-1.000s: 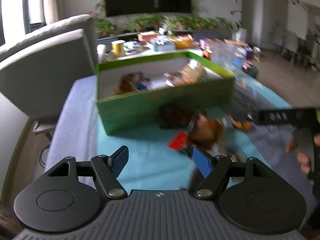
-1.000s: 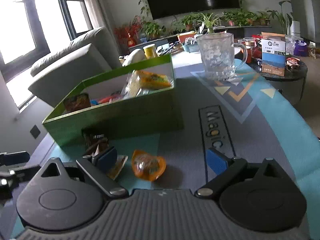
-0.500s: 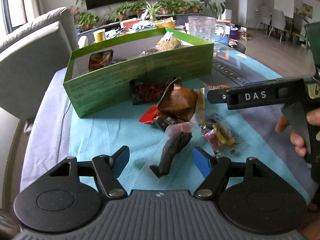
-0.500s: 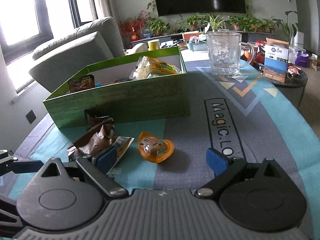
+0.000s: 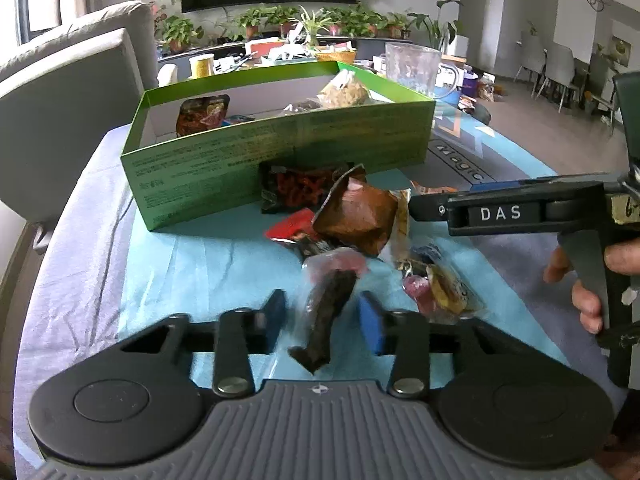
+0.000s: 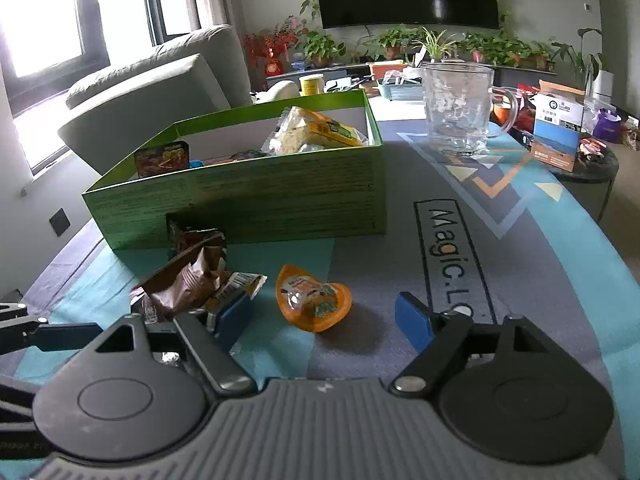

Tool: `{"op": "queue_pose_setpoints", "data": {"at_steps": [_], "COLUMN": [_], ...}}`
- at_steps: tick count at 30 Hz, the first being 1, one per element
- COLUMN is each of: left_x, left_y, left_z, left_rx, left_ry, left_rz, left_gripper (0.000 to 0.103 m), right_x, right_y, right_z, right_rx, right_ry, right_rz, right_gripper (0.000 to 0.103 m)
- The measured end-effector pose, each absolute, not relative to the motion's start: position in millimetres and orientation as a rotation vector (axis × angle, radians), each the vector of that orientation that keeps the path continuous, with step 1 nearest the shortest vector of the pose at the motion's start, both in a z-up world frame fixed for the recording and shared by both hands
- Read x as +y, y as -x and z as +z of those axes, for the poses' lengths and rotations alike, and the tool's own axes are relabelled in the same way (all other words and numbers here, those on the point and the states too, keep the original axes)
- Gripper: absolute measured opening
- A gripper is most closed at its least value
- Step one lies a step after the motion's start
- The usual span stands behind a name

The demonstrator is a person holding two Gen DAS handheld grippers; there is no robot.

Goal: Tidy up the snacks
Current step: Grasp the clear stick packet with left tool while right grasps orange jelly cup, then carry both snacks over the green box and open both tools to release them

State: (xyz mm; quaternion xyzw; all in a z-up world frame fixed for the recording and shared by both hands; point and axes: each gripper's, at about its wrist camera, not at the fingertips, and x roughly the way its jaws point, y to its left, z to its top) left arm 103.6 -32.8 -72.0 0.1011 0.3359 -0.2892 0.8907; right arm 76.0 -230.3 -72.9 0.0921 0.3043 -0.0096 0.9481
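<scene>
The left tongs (image 5: 323, 316) stand open around a long dark snack in clear wrap (image 5: 326, 312), pads apart from it. The right tongs (image 6: 334, 316) gape wide, an orange jelly cup (image 6: 314, 298) between them. Beyond both sits the green cardboard box (image 5: 280, 156) on the counter (image 6: 520, 264).

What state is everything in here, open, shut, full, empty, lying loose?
Left gripper: open, straddling the dark snack pack.
Right gripper: open, around the orange jelly cup.
Green box: lidless, partly filled with snacks.
Brown wrapper: crumpled, loose on the mat.
Glass mug: upright, empty.
</scene>
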Motion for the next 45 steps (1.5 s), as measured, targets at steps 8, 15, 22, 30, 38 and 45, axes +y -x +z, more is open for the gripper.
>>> {"op": "queue_pose_setpoints", "data": {"at_steps": [8,15,22,30,38,45], "left_x": [-27,-23,-22,-21,-18,-14], "left_y": [-106,-104,-101,-100,-99,-97], "left_z": [-70,-65,-57,-54,-52,-41], "left_rx": [0.711,0.696,0.674,0.665,0.658,0.603], "left_ry": [-0.159,-0.146,-0.143,-0.143,-0.136,-0.132], "left_rz": [-0.583,-0.569,-0.570,-0.573,-0.556,-0.552], "left_gripper": [0.029,0.024,0.015,0.011,0.011,0.010], "right_x": [-230,-236,-237,-239,-235,-232], "right_y": [-80,-79,-76,-75,-77,-76], "right_z": [-70,-68,-63,-64,-69,-67], "right_rx": [0.627,0.628,0.605,0.616,0.641,0.631], "right_ry": [-0.201,-0.250,-0.261,-0.267,-0.236,-0.174], "right_rz": [-0.013,-0.003,0.017,0.035,0.042,0.037], "right_gripper": [0.064,0.055,0.049,0.047,0.049,0.041]}}
